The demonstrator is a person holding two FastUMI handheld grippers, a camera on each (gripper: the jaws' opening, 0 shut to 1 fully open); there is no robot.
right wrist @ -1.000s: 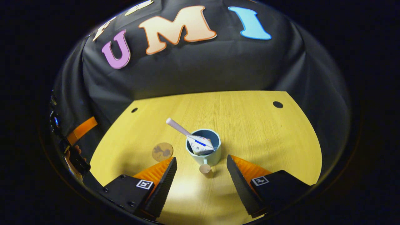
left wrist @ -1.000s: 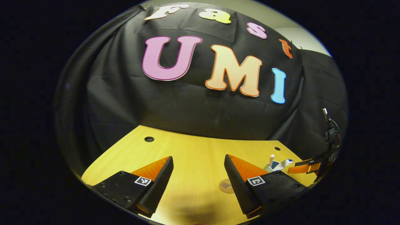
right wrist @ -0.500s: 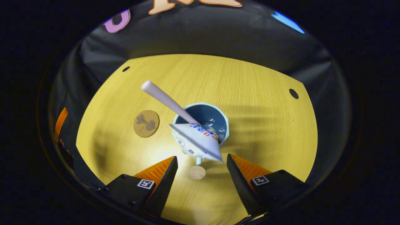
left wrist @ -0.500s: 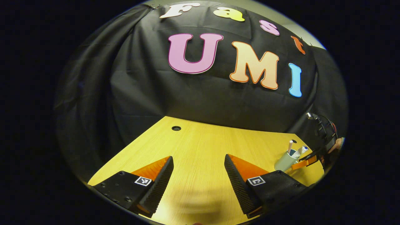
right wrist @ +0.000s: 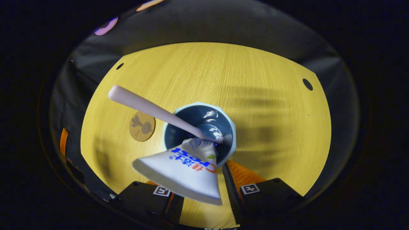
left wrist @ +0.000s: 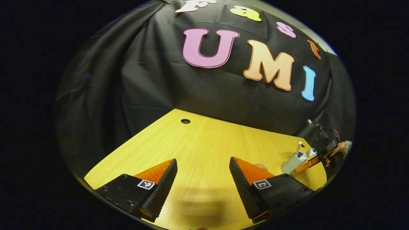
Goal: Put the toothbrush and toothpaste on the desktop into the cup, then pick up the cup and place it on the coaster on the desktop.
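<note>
Here the right gripper (right wrist: 204, 199) fingers close near the pale blue ceramic cup (right wrist: 230, 127), grasp unclear; left gripper (left wrist: 203, 182) fingers spread, nothing between them

In the right gripper view, the cup (right wrist: 199, 132) holds a toothbrush (right wrist: 153, 110) and toothpaste tube (right wrist: 183, 172) above the right gripper (right wrist: 202, 195), the coaster (right wrist: 142, 126) lying just beside it on the desktop (right wrist: 271, 127).
</note>
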